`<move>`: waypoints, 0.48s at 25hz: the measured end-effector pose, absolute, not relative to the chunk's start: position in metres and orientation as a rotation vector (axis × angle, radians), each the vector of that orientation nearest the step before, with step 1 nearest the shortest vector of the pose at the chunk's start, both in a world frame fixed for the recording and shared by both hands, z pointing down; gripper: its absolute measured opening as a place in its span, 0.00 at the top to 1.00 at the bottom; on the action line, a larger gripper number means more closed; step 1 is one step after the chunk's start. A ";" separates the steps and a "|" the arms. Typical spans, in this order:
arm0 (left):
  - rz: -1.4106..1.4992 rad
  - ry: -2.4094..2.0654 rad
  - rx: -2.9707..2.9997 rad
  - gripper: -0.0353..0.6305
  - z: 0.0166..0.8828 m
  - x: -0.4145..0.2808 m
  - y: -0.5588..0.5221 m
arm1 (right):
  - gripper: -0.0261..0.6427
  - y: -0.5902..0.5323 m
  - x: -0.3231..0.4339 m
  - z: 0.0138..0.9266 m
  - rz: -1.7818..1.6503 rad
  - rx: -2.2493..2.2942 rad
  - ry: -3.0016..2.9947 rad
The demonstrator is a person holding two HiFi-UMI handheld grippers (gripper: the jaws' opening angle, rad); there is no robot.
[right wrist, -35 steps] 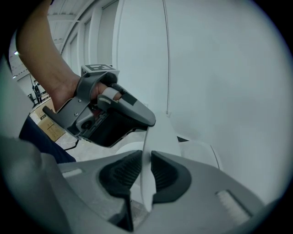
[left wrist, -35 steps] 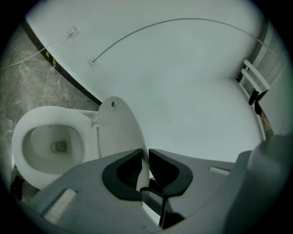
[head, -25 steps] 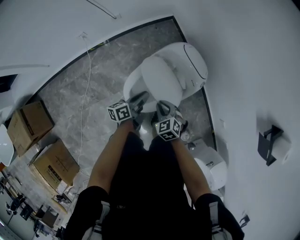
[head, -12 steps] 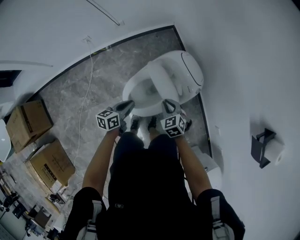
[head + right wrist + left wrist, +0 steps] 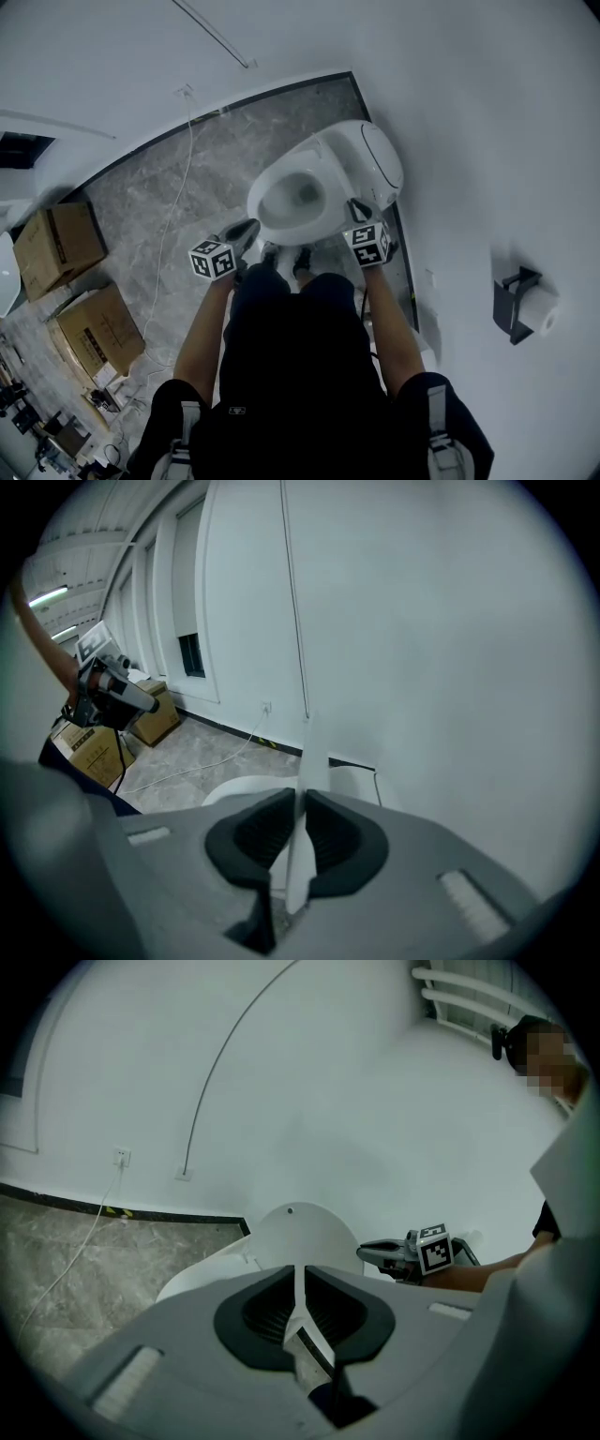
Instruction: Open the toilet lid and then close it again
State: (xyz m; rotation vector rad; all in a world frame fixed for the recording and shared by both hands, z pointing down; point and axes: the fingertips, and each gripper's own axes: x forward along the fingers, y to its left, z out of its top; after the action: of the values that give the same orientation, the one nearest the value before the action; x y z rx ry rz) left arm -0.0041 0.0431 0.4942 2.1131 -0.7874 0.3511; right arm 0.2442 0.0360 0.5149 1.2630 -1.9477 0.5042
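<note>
lid has gone from half-raised to upright, at 1 o'clock of the bowl. we judge the opening half done, closing next. right tool clamped on lid edge. left tool backed off to 7 o'clock, jaws a slit apart, empty.

toilet: plain white
left gripper: grey shell; pads black, ribbed
marker cubes: black-and-white squares
floor, under left gripper: grey, pale marbled veins
boxes, left of left gripper: brown
skirting, ahead of left gripper: black
</note>
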 end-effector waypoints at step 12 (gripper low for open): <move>0.320 -0.897 2.112 0.89 0.479 -0.008 0.037 | 0.92 0.012 0.321 0.515 0.606 1.379 -1.903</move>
State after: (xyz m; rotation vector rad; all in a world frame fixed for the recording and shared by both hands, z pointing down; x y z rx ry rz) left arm -0.0081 0.0372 0.4785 2.1117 -0.8969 0.3195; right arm 0.3213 0.0119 0.5150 1.3787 -1.9027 0.6063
